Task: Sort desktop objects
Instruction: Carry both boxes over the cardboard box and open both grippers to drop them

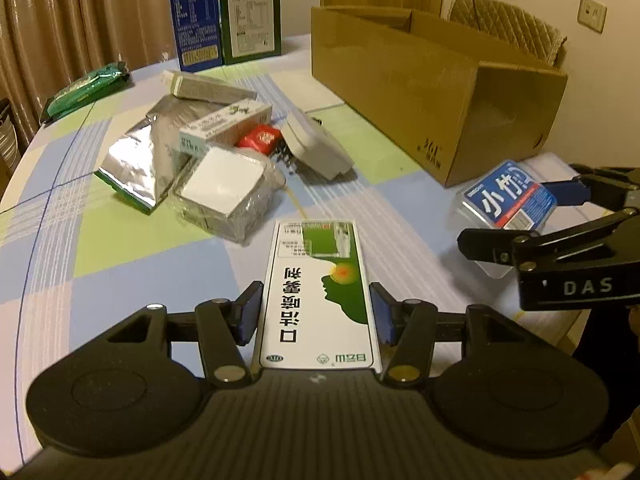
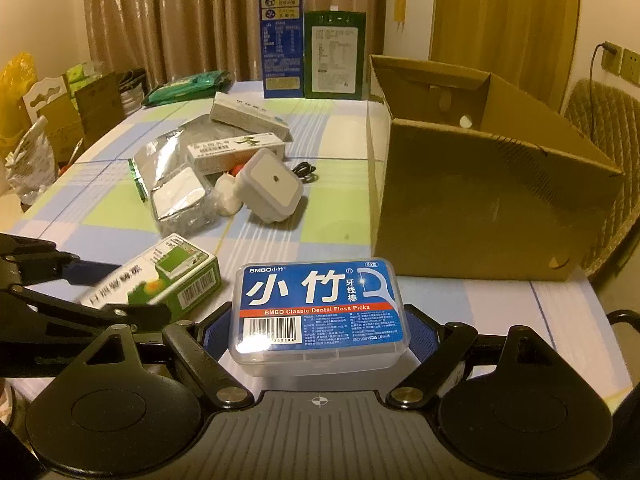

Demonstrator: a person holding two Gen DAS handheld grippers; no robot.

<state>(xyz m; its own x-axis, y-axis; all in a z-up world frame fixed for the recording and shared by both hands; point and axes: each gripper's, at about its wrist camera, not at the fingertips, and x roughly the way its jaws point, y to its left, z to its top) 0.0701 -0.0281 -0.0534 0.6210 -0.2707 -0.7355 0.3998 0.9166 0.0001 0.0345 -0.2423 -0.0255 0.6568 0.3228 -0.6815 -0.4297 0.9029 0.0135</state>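
Your left gripper [image 1: 316, 312] sits at the bottom centre of the left wrist view, and its blue pads touch both long sides of a white and green cardboard medicine box [image 1: 320, 292], so the jaws are clamped on it. This box also shows at the lower left of the right wrist view [image 2: 160, 280].

Your right gripper [image 2: 320, 336] is at the bottom centre of its own view. Its jaws press on the two ends of a clear plastic floss pick case with a blue label [image 2: 320, 312], which appears at the right edge of the left wrist view [image 1: 508, 200].

The open brown cardboard box [image 2: 488, 200] stands in the right half of the frame, on the checked tablecloth [image 2: 120, 216]. A pile of small packages, with a grey square plug device [image 2: 270, 186], lies in the centre left.
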